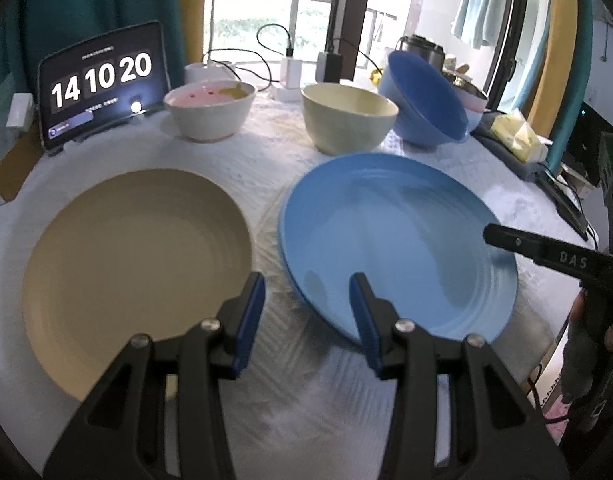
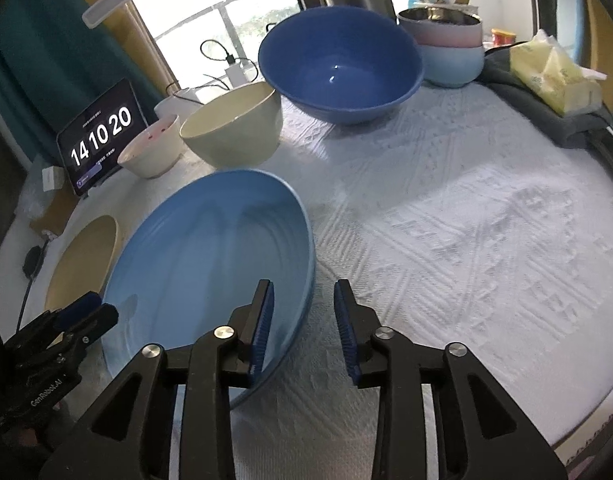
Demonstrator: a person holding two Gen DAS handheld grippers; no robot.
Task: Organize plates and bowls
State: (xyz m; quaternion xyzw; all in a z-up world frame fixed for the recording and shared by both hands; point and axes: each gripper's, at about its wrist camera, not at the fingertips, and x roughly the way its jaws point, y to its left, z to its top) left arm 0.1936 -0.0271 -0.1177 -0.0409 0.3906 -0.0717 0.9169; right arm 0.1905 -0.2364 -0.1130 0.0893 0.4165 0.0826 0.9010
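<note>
The left gripper hangs low over the table, tipped downward, its blue-padded fingers spread with only white cloth between them. One finger tip sits over the near rim of the tan plate, the other over the near rim of the blue plate.

Over to the right gripper, angled down too, fingers parted. The blue plate's near right rim runs between them. The inner pad sits close over the plate's inside, and I cannot tell whether it touches; the outer pad stands clear over the cloth. In the right wrist view that plate looks tilted, its right edge higher, the long way of its oval running from near left to far right.

The tan plate lies flat just left of the blue one, a strip of cloth between. Both are empty.

Further back, a cream bowl stands upright, empty inside. Left of it, a white bowl shows a pinkish inside with small red specks. Right, a big dark blue bowl leans on its side, mouth facing the right gripper, nothing in it. Behind it stands a pale blue and pink stack of bowls with a metal rim on top.

At the far left, a tablet shows 14 10 20.
</note>
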